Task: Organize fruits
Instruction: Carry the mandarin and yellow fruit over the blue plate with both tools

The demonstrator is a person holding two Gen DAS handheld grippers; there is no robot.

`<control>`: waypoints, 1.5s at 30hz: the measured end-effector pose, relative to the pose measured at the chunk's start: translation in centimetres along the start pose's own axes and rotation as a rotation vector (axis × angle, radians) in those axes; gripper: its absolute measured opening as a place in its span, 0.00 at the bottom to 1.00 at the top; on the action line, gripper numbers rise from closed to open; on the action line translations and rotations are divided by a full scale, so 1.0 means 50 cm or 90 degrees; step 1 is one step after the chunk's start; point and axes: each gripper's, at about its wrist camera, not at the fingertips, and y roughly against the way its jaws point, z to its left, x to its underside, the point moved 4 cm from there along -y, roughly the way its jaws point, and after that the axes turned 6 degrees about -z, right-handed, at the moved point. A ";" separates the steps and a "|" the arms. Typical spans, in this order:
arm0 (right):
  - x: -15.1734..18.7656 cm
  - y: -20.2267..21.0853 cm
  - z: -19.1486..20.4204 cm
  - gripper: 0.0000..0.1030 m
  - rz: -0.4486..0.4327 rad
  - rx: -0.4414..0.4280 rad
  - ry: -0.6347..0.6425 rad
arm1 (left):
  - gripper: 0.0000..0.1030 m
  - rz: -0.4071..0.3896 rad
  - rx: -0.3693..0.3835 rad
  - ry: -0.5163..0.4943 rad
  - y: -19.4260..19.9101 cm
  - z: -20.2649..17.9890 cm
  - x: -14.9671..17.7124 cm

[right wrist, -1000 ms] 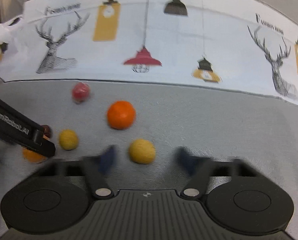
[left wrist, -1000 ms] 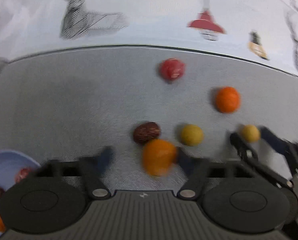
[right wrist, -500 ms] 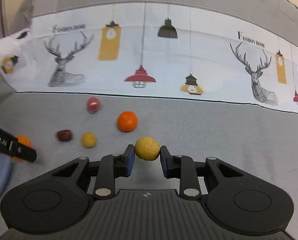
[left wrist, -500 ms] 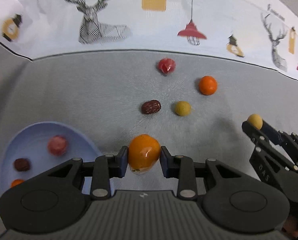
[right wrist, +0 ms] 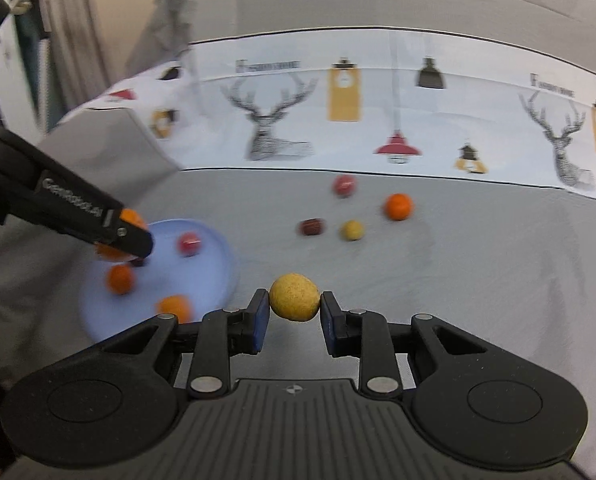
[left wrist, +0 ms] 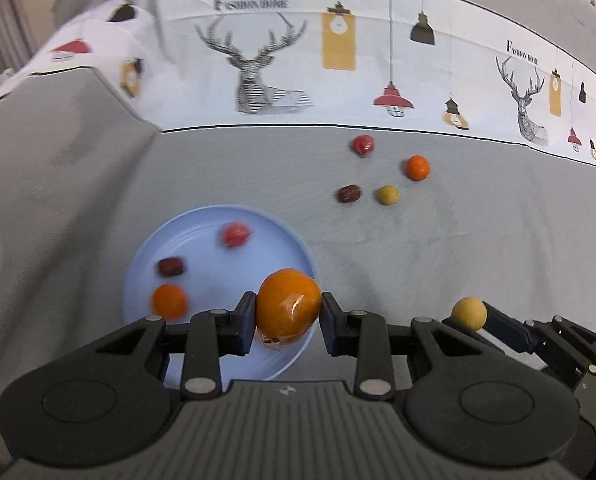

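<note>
Clamping a large orange fruit (left wrist: 288,307) between its blue pads, the left gripper (left wrist: 288,314) holds it just above the near right part of the light blue plate (left wrist: 202,240). On that plate the left wrist view shows a red fruit (left wrist: 236,234), a dark brown one (left wrist: 171,267) and a small orange one (left wrist: 169,301), all well apart from each other. The right gripper (right wrist: 294,310) is clenched on a small round yellow fruit (right wrist: 294,297), pads pressing both its sides, carried over the bare grey cloth (right wrist: 458,264) beside the plate's right rim.

Four loose fruits lie farther out on the cloth, near the printed band of deer and lamps (left wrist: 270,76): a red one (left wrist: 363,145), an orange one (left wrist: 417,167), a dark brown one (left wrist: 349,194) and a pale yellow one (left wrist: 387,195), the last two side by side.

Only the right wrist view shows a further orange fruit (right wrist: 174,307) at the plate's near edge, hidden in the left view behind that gripper's own fingers, and it shows the left gripper from the side, a black finger slanting down from the left over the plate. Only the left wrist view shows the right gripper from outside, at the lower right, its tips holding the yellow fruit at about the height of the orange one.

Both grippers point downward and forward, the left more steeply.
</note>
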 end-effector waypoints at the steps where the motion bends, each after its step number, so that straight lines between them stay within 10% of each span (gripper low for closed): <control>1: 0.002 0.013 0.020 0.28 -0.002 -0.010 0.008 | 0.36 -0.002 -0.005 0.002 0.016 0.013 0.010; 23: 0.038 0.141 0.207 0.28 -0.042 -0.075 0.118 | 0.36 -0.010 -0.058 0.054 0.176 0.160 0.181; 45: 0.046 0.144 0.229 0.28 -0.035 -0.073 0.141 | 0.36 -0.024 -0.061 0.064 0.184 0.168 0.181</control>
